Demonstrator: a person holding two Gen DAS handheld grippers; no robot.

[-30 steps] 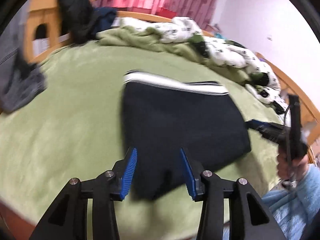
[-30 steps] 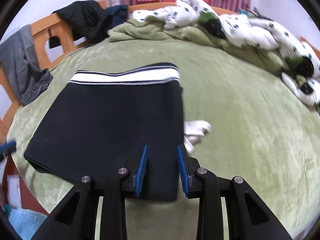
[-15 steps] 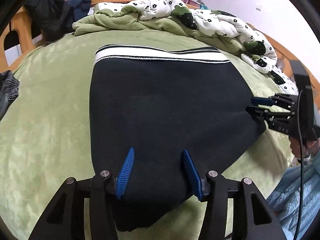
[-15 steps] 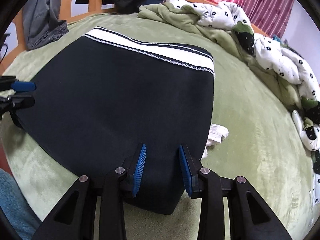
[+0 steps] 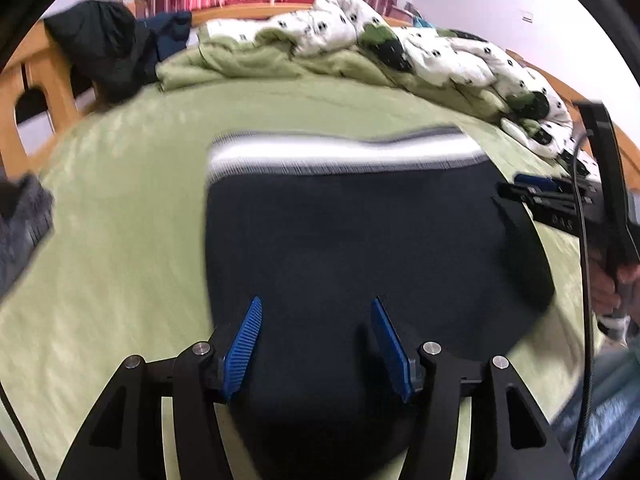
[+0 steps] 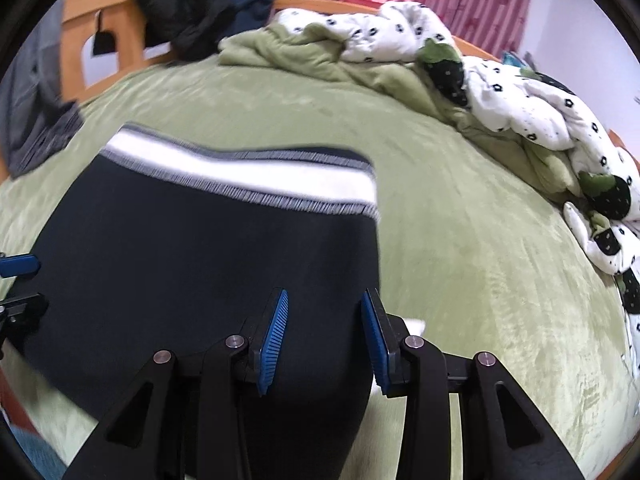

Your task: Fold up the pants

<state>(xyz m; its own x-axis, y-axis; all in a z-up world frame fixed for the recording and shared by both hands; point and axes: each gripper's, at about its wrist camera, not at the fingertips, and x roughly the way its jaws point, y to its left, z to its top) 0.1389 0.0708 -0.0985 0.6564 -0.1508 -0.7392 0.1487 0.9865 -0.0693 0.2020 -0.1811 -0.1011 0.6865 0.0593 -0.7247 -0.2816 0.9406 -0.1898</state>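
Left wrist view: the left gripper hovers with its blue pads spread wide and nothing between them, over the near edge of the folded black pants, which lie mid-frame on the green bedspread, white-striped waistband toward the top. At the right edge, the right gripper reaches the pants' side; whether it touches the cloth cannot be told through the blur. The risk, as I judge it: a pinch from this height may catch only the top layer and pull the fold apart, or snag the bedspread along with it. No writing is legible here.

Right wrist view: the right gripper is likewise parted and empty-handed above the pants' lower right corner, with a scrap of white fabric showing just beside it. A careless close could grab that scrap too. The rumpled floral quilt sits upper right, well apart. No brand or label can be read.
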